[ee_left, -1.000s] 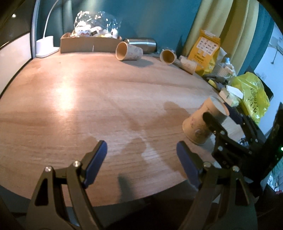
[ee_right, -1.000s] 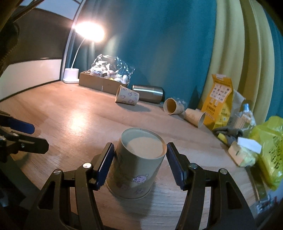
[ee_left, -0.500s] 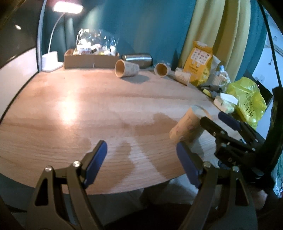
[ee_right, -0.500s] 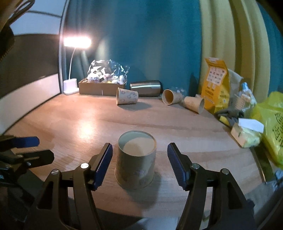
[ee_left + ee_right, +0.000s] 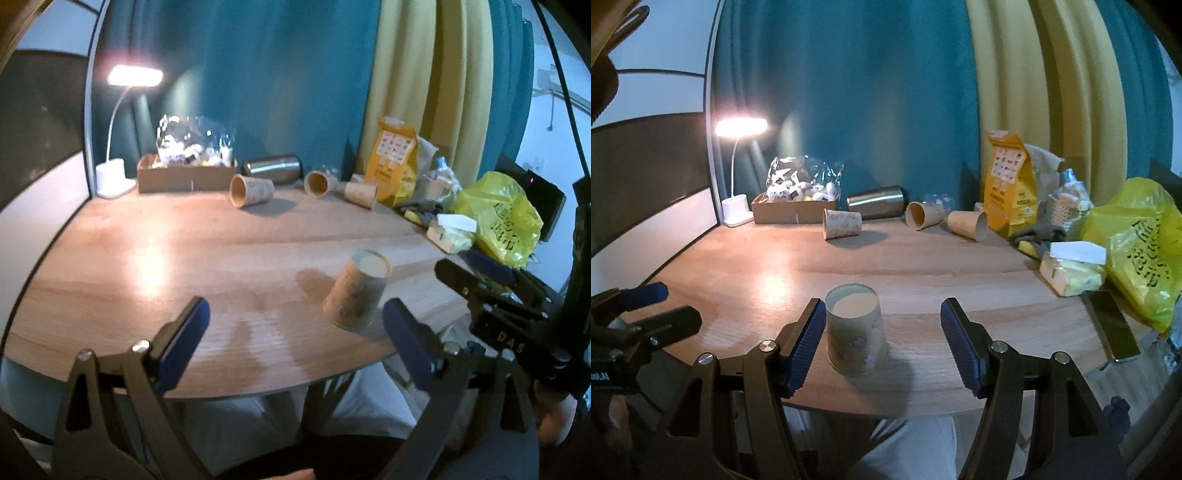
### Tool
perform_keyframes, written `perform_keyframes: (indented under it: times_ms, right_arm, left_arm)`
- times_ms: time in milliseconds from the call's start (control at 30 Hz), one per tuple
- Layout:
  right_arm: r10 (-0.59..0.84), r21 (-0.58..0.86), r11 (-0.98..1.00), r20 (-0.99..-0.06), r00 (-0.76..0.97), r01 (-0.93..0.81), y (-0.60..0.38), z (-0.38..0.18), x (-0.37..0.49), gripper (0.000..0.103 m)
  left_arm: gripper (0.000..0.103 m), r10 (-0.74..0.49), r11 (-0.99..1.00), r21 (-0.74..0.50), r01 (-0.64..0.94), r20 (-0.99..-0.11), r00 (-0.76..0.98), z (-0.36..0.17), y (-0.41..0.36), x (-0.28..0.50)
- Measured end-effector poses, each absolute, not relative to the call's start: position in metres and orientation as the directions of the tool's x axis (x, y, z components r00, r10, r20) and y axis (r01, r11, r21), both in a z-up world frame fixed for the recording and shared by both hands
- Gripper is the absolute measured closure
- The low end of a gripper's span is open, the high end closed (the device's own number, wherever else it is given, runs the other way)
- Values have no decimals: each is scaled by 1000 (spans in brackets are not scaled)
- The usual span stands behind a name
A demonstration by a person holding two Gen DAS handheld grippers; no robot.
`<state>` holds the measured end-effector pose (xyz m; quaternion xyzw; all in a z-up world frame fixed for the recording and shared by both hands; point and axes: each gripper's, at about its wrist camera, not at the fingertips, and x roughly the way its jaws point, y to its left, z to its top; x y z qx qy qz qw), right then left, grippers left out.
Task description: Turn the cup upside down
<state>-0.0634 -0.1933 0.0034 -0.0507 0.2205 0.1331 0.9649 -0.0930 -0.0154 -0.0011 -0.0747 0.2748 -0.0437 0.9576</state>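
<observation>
Up close, the right gripper (image 5: 882, 341) has its ribbed blue fingers (image 5: 807, 345) spread wide with nothing in their hold; the beige printed paper cup (image 5: 855, 330) stands between them, rim down and flat base up, close against the left-hand pad — whether it touches I cannot tell — and well apart from the other pad. From the left wrist camera, the left gripper (image 5: 295, 336) is equally wide apart and holds nothing, hanging over the near edge of the round wooden table (image 5: 184, 258), with the same cup (image 5: 356, 293) just beyond its right-hand pad. Farther back, three more paper cups lie on their sides — one patterned (image 5: 841, 222), two plain brown (image 5: 923, 215) (image 5: 967, 224) — in front of a toppled steel flask (image 5: 877, 202). A cardboard box of wrapped items (image 5: 794, 206) and a lit white desk lamp (image 5: 738, 166) sit at the back left, an orange paper bag (image 5: 1008, 184) and a yellow plastic bag (image 5: 1137, 243) at the right.
</observation>
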Motion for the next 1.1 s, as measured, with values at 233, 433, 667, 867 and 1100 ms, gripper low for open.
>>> perform_keyframes:
  times_ms: [233,433,667,867,1100]
  right_arm:
    - [238,-29,961,-413,879,-274,-201,16,-80,35]
    - [242,-31,960,-411,879,-279,-199,20,-86,35]
    - [253,-25,958,-403,879,-287,-197,22,-89,35]
    - [250,-18,959,-414,875,-282,-198,22,-86,35]
    - [251,-13,959,-420,872,-282,-196,21,-84,35]
  left_arm:
    - [6,-96,988,-149,26,-481,872,15,-23,-112]
    - [6,-85,991,-133,26,-457,885,20,-24,-121]
    - [5,-91,990,-137,31,-454,886,20,-24,-121]
    - [5,-99,989,-139,39,-456,885,19,-25,-121]
    - [5,-84,987,-159,10,-471,878,19,-21,-117]
